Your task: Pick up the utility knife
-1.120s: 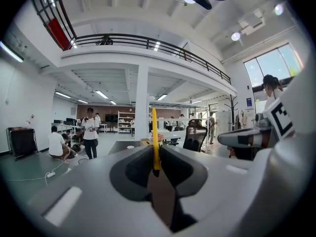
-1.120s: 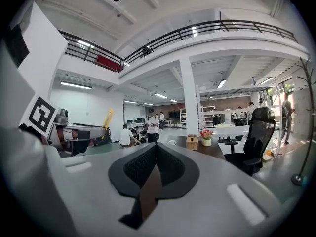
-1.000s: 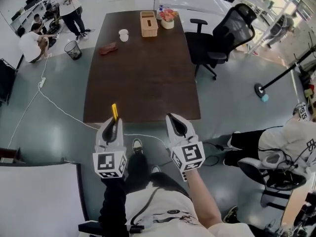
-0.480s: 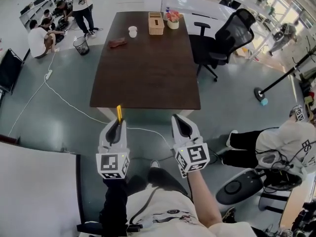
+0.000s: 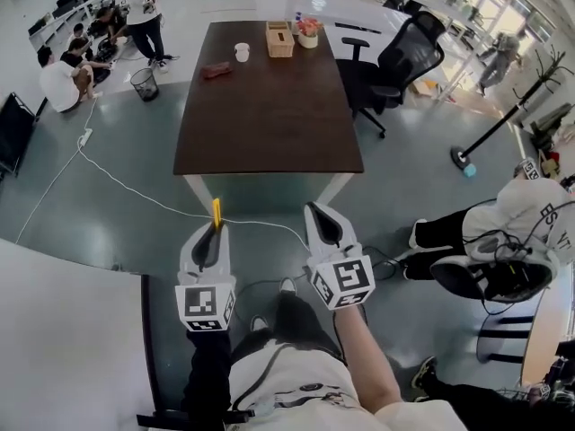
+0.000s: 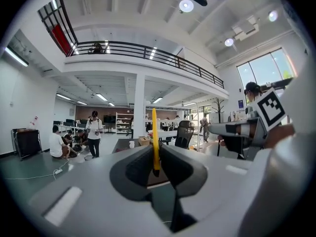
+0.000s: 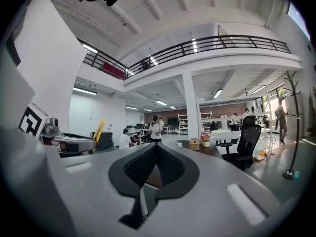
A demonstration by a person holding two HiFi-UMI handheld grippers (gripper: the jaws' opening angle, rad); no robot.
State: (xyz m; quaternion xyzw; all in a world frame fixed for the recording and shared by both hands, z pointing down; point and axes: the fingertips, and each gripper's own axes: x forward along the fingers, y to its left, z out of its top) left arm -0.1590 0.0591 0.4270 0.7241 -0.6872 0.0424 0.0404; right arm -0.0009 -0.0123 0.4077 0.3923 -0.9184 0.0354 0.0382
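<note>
The jaws of the left gripper (image 6: 155, 169) are clamped on the utility knife (image 6: 155, 132). It is a thin, flat yellow strip, standing on edge between the black ribbed linings and sticking out beyond the tips. The jaws of the right gripper (image 7: 157, 154) are pressed together with nothing between them. Both grippers have smooth grey shells. The knife is in the air over the glossy grey floor (image 5: 117, 232), a little before the near edge of the long dark brown desk (image 5: 269, 115).
</note>
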